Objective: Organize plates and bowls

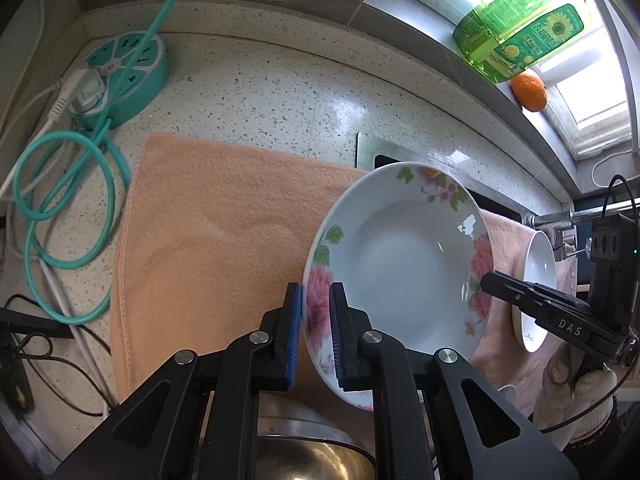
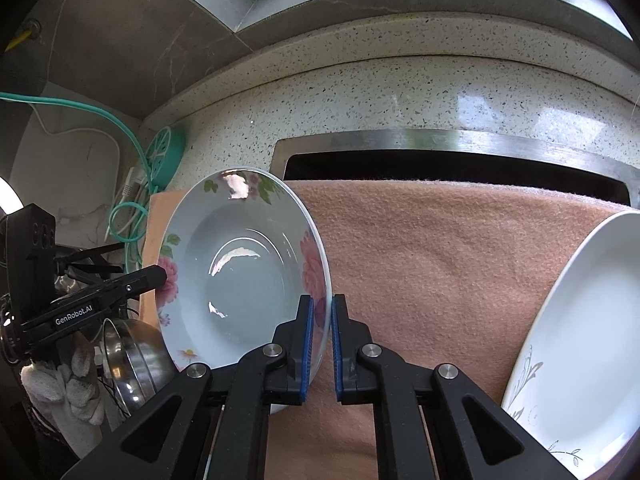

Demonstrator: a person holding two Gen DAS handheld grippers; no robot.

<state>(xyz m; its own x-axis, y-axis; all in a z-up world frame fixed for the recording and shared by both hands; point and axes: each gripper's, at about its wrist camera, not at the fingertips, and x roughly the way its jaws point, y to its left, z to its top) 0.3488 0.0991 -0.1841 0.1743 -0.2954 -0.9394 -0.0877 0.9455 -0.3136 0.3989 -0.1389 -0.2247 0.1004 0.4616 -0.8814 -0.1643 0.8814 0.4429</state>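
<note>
A white deep plate with pink flowers [image 1: 404, 256] is held up on edge above the towels. My left gripper [image 1: 316, 300] is shut on its near rim. My right gripper [image 2: 321, 312] is shut on the opposite rim of the same flowered plate [image 2: 240, 268], and its fingers [image 1: 504, 286] show in the left wrist view at the plate's right edge. A white plate with a grey vine pattern [image 2: 580, 340] stands tilted at the right; it also shows in the left wrist view [image 1: 540, 264]. A steel bowl [image 1: 316, 456] sits below the left gripper, and shows in the right wrist view [image 2: 132, 352].
An orange towel [image 1: 216, 232] and a pink towel [image 2: 440, 260] cover the speckled counter [image 1: 280, 92] and part of the sink [image 2: 440, 160]. A teal power strip [image 1: 128, 76] with coiled cable lies at the far left. A green bottle [image 1: 520, 28] and an orange [image 1: 529, 90] stand on the sill.
</note>
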